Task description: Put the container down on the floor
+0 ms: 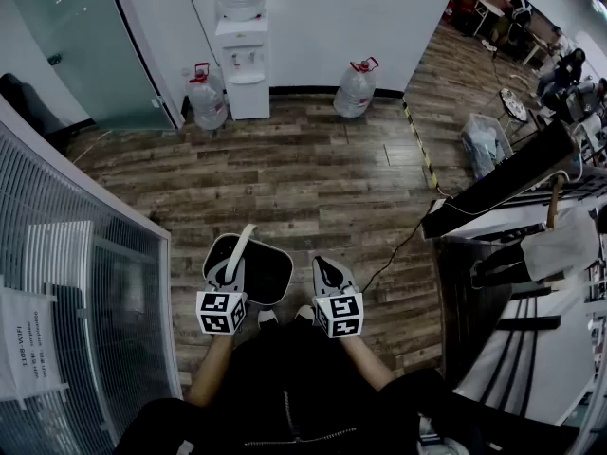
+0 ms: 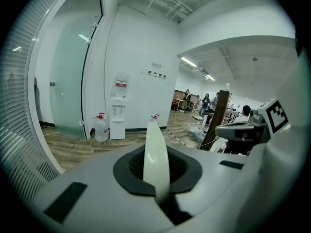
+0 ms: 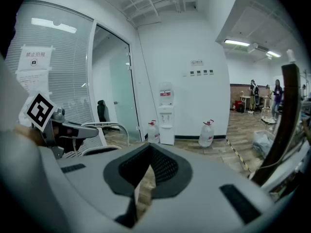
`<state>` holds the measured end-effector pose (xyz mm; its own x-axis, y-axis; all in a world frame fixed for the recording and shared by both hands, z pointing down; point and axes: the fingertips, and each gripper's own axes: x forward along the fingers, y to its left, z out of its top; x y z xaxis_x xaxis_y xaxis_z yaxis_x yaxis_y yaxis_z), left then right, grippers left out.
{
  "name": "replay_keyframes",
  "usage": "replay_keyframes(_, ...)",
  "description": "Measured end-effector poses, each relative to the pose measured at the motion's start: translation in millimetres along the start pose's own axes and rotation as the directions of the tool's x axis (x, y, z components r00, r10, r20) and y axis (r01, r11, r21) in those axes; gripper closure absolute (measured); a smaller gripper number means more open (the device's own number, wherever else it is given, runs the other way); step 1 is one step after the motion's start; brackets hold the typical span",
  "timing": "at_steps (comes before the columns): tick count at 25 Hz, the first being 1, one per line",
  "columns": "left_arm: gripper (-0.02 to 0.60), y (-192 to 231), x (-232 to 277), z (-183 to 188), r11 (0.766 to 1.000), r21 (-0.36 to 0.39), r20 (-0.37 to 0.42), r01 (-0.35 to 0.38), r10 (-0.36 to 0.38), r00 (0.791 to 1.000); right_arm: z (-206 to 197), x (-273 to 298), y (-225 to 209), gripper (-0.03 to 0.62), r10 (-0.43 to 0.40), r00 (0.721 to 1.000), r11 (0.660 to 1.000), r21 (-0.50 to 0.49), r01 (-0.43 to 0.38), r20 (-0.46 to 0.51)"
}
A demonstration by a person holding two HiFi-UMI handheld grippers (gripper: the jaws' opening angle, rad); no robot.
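The left gripper has its jaws pressed together on the pale, smooth band handle of the black container. The handle stands up between the pads, thin edge toward them. The container hangs just below and ahead of those jaws, its open mouth up and its long side running across them. It looks like matte plastic with rounded corners. It seems to be clear of the wooden plank floor, so straight down is the way to go. The right gripper sits just beside it, tips together on nothing.
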<state>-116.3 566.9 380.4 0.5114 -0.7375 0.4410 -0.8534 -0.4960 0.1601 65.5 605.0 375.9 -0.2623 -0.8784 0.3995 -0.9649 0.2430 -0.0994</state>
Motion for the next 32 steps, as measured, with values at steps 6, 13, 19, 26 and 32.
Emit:
replay_keyframes(6, 0.568, -15, 16, 8, 1.0, 0.011, 0.003, -0.002, 0.002, 1.0, 4, -3, -5, 0.582, 0.056, 0.997, 0.994, 0.086, -0.061, 0.058)
replay_keyframes(13, 0.568, -26, 26, 22, 1.0, 0.018, 0.018, -0.017, 0.016, 1.0, 7, -2, -25, 0.582, 0.047, 0.997, 0.996, 0.075, -0.051, 0.055)
replay_keyframes(19, 0.568, -19, 22, 28, 0.998, 0.005, 0.025, -0.064, 0.064, 0.998, 0, 6, -20, 0.582, 0.098, 0.995, 0.992, 0.078, -0.1, 0.029)
replay_keyframes(26, 0.568, -7, 12, 36, 0.991, -0.024, 0.049, -0.133, 0.134, 0.99, -7, 15, -8, 0.582, 0.173, 0.985, 0.983, 0.061, -0.172, -0.003)
replay_keyframes(32, 0.568, 14, 16, 35, 0.989, -0.029, 0.037, -0.144, 0.145, 0.989, -7, 32, 1, 0.582, 0.189, 0.981, 0.981, 0.049, -0.187, -0.035)
